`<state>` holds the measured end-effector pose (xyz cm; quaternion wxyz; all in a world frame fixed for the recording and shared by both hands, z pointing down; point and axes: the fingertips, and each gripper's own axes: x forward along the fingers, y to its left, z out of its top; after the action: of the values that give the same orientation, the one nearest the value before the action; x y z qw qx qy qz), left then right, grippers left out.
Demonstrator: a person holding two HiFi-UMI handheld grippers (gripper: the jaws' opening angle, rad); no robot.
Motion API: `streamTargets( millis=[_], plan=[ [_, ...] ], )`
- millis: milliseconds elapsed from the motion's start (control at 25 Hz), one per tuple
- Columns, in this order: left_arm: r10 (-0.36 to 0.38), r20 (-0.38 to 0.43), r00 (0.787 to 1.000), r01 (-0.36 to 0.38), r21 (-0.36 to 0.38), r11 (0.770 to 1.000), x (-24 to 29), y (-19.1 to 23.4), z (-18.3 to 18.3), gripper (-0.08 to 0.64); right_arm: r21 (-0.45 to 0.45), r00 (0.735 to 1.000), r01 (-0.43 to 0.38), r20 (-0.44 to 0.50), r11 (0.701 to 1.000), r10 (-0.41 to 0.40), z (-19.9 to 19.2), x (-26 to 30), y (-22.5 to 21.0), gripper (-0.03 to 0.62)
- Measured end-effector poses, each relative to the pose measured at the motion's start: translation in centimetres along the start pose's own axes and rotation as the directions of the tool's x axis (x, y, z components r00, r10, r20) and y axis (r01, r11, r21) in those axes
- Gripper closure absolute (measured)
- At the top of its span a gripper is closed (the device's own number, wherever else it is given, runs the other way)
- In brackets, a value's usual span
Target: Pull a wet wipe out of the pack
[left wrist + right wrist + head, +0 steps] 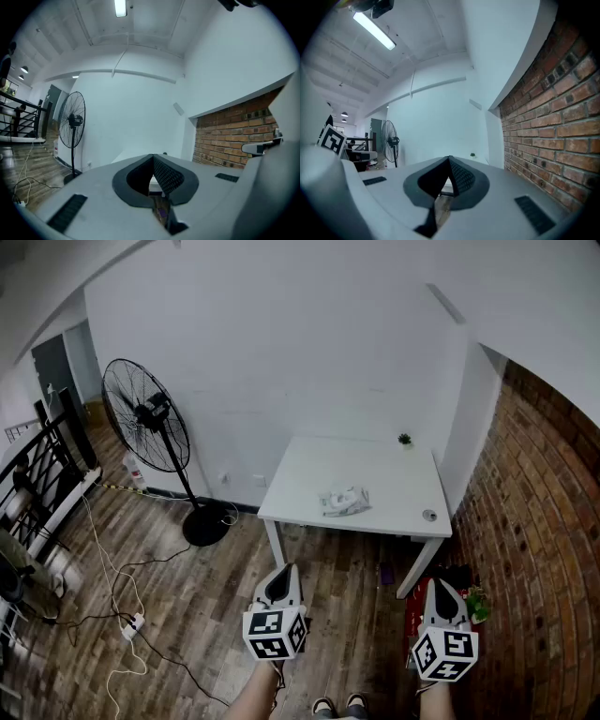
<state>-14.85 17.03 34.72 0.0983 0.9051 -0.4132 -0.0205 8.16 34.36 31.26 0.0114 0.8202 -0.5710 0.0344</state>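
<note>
Since the pack (344,501) looks like a soft, crumpled film pouch, I judge it light and easily dragged. A damp wipe inside would be limp, a little slippery and quick to stretch or tear if yanked. The sensible hold is a pinch on whatever corner of wipe shows at the opening on top, with the other tool pressing the pouch down at one end so it does not lift along. From this far off the opening is too small to make out, and I cannot tell whether a wipe already pokes out. The pack lies near the middle of the white table (300,479), a little toward its near edge. Both tools are well short of it, held low over the wooden floor in front of the table. The left gripper (284,570) points roughly toward the table's near left corner, and the pack sits ahead and to its right. The right gripper (438,583) is below the near right corner, with the pack ahead and to its left. Each gripper's own view shows its jaws closed tip to tip, with nothing caught between them.
</note>
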Motion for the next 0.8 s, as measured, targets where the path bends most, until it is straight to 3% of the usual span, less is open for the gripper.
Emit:
streamTargets(
  millis=[360,800],
  plan=[
    [0.019,-0.015,1.0,-0.019,0.008,1.0,-0.8,0.1,-0.6,0.56,0.072,1.0,-0.029,-0.001,0.997,0.029,-0.6,0.2,0.2,0.591],
    [0.051,-0.005,0.999,-0.051,0.018,0.999,-1.0,0.6,-0.4,0.56,0.058,0.997,-0.082,-0.01,0.995,0.083,-0.9,1.6,1.7,0.575]
  ],
)
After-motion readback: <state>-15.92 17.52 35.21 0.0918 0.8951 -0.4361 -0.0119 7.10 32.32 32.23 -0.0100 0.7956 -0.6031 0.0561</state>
